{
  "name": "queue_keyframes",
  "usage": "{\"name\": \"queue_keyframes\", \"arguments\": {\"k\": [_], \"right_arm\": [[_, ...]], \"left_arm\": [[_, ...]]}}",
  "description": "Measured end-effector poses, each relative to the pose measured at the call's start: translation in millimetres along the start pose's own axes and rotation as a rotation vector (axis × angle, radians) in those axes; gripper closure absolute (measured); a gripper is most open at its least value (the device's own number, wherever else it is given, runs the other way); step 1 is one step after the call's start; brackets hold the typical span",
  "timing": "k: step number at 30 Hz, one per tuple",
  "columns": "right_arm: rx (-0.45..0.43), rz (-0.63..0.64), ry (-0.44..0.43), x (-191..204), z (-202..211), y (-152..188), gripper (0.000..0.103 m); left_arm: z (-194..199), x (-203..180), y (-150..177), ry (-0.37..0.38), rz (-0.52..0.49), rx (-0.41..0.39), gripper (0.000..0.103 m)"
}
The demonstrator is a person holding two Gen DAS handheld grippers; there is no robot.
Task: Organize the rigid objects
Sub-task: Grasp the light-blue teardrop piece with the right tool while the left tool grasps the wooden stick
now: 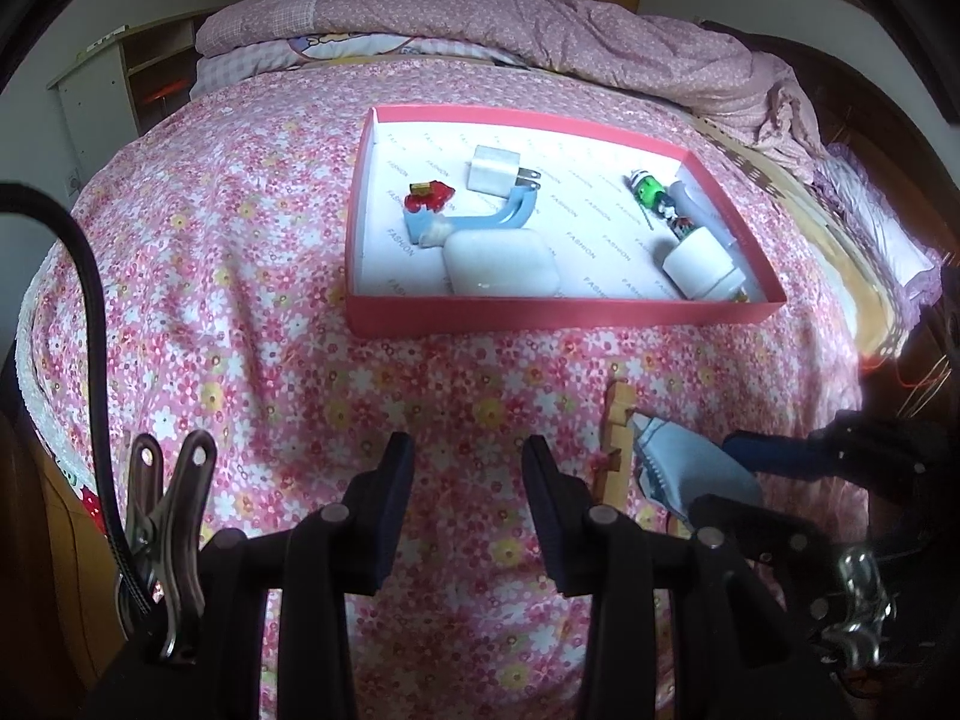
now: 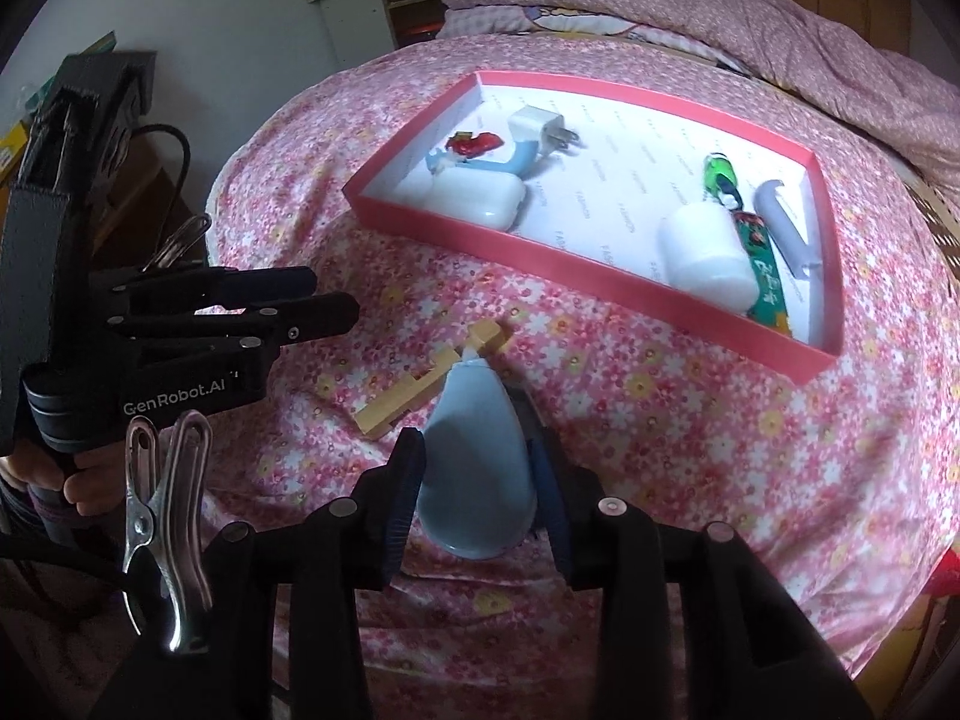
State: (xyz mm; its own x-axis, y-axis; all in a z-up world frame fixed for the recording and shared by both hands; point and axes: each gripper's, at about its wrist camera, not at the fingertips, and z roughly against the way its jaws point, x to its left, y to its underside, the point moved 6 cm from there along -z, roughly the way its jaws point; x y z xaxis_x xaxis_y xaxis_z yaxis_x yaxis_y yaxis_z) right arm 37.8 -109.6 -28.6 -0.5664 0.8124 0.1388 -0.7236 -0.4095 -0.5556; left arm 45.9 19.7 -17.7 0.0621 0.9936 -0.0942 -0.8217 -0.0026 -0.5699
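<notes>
On a floral bedspread [image 2: 690, 420], the right tool [image 2: 480, 480] grips a pale-blue plastic piece [image 2: 480, 456] beside a wooden block [image 2: 420, 384]. The left tool [image 1: 468, 480], marked "GenRobot.AI", gapes empty; the red tray [image 1: 564, 312] liner reads "FASHION".

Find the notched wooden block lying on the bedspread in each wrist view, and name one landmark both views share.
Left wrist view: the wooden block lies lower right of centre, below the red tray, beside the pale blue object in the right gripper.
Right wrist view: it lies centre-left, just left of the blue object's tip, ahead of the jaws.
Shared landmark: the red tray.
</notes>
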Motion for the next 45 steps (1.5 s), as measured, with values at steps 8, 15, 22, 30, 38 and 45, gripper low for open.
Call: {"name": "queue_keyframes", "arguments": {"k": [8,15,22,30,38,45], "right_arm": [[0.037,0.040,-0.017,8.9,-12.5,5.7,0.065],[-0.037,0.012,-0.063,7.7,4.9,4.2,0.088],[-0.079,-0.026,-0.058,-3.5,21.6,4.1,0.089],[-0.114,-0.115,-0.009,-38.0,37.2,4.4,0.089],[-0.076,-0.189,0.082,-72.6,26.8,15.3,0.089],[-0.038,-0.249,0.084,-73.2,1.4,28.2,0.089]], "left_arm": [[4.6,-2.5,-0.3,-0.004,-0.002,-0.013,0.064],[10.0,-5.8,0.3,-0.026,-0.027,-0.028,0.064],[12.6,-14.4,1.5,-0.017,-0.042,-0.023,0.064],[11.0,-34.5,5.2,0.038,-0.076,-0.009,0.064],[-3.7,-60.5,16.5,0.024,-0.162,0.006,0.064],[-24.9,-58.4,25.5,-0.031,-0.168,-0.011,0.071]]}}
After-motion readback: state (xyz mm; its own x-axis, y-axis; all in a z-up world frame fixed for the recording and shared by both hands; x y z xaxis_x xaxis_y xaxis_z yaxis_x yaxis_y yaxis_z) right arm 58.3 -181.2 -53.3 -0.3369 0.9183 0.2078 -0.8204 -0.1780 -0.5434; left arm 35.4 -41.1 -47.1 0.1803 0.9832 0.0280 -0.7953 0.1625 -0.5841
